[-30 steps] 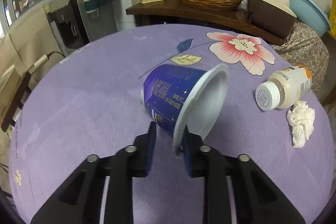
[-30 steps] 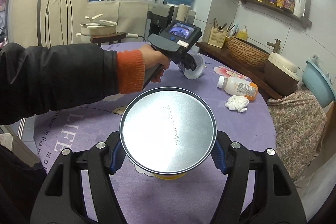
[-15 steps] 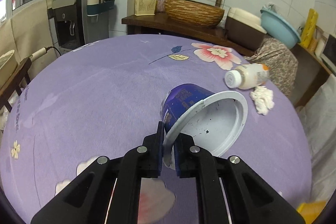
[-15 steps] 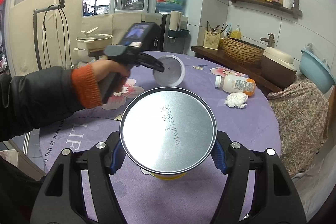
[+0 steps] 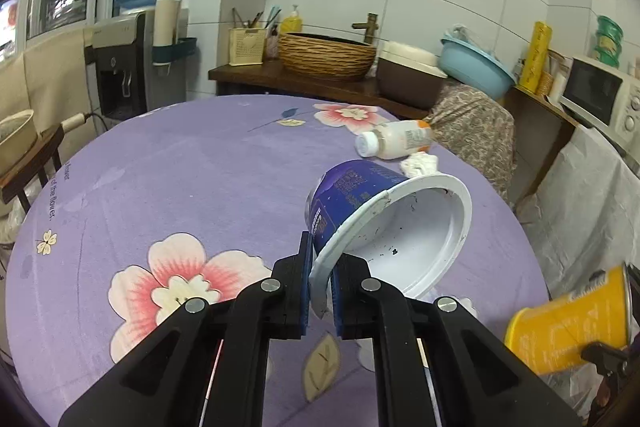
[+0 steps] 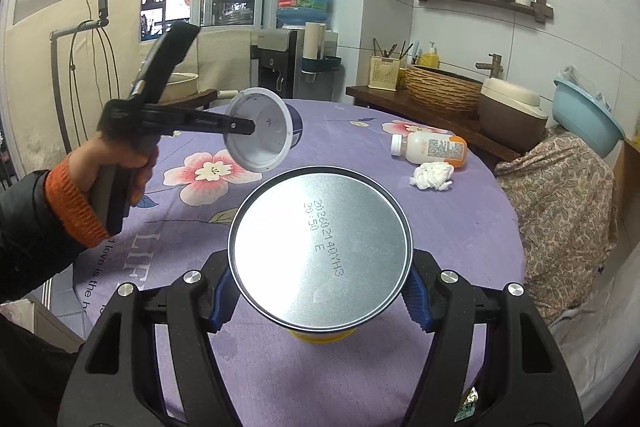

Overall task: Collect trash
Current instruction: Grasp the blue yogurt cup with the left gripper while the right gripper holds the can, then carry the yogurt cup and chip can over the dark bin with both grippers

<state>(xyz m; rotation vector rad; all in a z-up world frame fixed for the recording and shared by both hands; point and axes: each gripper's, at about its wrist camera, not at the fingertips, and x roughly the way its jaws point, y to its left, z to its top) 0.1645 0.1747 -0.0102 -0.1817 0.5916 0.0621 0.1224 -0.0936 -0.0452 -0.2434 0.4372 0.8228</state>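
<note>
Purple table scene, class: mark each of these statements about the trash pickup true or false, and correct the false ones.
1. The left gripper pinches the blue cup by its rim. True.
2. The blue cup is full of noodles. False: its white inside holds only specks.
3. The right gripper holds a yellow can. True.
4. The white bottle stands upright. False: it lies on its side.
5. The crumpled tissue lies beside the bottle on the table. True.

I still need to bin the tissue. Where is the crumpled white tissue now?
The crumpled white tissue lies on the purple tablecloth, far right side in the right wrist view, just in front of the toppled white plastic bottle.
</note>
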